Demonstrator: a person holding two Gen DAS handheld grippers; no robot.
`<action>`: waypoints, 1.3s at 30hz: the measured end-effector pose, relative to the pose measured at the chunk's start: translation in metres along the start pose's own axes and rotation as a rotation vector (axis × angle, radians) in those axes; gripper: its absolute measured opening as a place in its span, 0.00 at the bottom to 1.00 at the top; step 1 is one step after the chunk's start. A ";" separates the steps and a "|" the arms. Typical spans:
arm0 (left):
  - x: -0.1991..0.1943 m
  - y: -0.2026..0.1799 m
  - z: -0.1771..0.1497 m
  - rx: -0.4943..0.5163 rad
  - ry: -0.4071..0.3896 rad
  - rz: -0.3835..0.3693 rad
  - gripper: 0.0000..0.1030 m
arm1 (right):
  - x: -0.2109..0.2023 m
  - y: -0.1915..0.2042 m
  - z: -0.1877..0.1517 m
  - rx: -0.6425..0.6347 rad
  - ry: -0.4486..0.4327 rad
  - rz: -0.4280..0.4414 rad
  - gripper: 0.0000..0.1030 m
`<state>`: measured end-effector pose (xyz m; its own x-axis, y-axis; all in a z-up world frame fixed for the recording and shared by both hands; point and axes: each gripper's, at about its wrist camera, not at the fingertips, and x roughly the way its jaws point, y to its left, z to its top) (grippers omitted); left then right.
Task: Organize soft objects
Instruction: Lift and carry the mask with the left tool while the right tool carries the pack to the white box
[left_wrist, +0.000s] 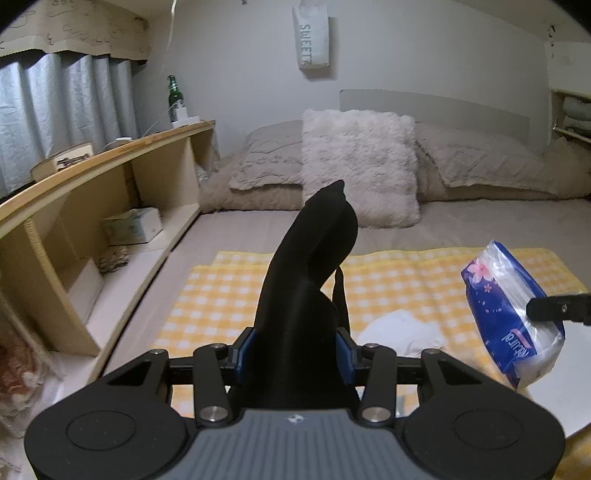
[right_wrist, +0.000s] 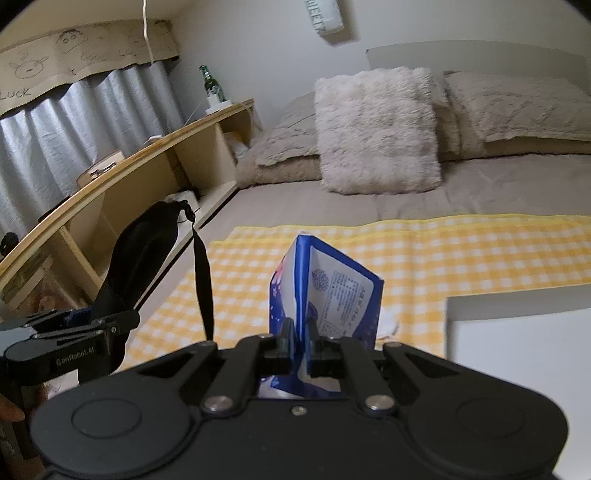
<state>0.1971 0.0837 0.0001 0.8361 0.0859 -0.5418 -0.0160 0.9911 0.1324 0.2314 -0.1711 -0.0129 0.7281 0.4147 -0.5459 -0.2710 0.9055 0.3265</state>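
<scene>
**Both grippers hold soft items above the checked cloth**

The left gripper (left_wrist: 295, 350) is clamped on a black padded fabric eye mask (left_wrist: 314, 251), its blue-lined pads pressing the lower part from both sides. The mask stands up from the jaws and curls over at its top, and a thin black strap (left_wrist: 340, 295) hangs down on its right side. In the right wrist view the same mask (right_wrist: 144, 243) rises from the left gripper (right_wrist: 79, 319), with its strap (right_wrist: 203, 284) dangling free.

The right gripper (right_wrist: 300, 339) has its jaws drawn together on a thin fold of a blue plastic tissue pack with pink flowers (right_wrist: 325, 295), which stands up just ahead of it, a white printed label facing the camera. From the left wrist view the pack (left_wrist: 513, 314) hangs in the air to the right of the left gripper, pinched by the right gripper (left_wrist: 535, 308) at the picture's edge.

Below and beyond both grippers a yellow and white checked cloth (left_wrist: 229, 295) lies spread on a grey-brown bed (left_wrist: 258, 229). A crumpled white cloth (left_wrist: 399, 328) lies on the checked cloth, just right of the left gripper. A white worktop (right_wrist: 524, 354) sits right of the right gripper. Farther off, a fluffy pale square cushion (left_wrist: 358, 162) leans against beige pillows (left_wrist: 269, 158). To the left a light wooden shelf unit (left_wrist: 110, 177) runs along the bed, with a green glass bottle (left_wrist: 173, 98) on its top.
</scene>
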 end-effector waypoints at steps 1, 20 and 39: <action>0.001 -0.004 0.002 -0.002 -0.003 -0.010 0.45 | -0.003 -0.004 0.000 0.000 -0.005 -0.009 0.06; 0.010 -0.134 0.027 -0.025 -0.035 -0.273 0.45 | -0.079 -0.108 0.001 0.106 -0.121 -0.206 0.06; 0.066 -0.281 0.007 0.006 0.170 -0.351 0.45 | -0.103 -0.200 -0.021 0.186 -0.069 -0.416 0.06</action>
<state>0.2605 -0.1901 -0.0671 0.6872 -0.2422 -0.6849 0.2589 0.9625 -0.0807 0.1972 -0.3934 -0.0386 0.7929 0.0070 -0.6093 0.1659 0.9597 0.2269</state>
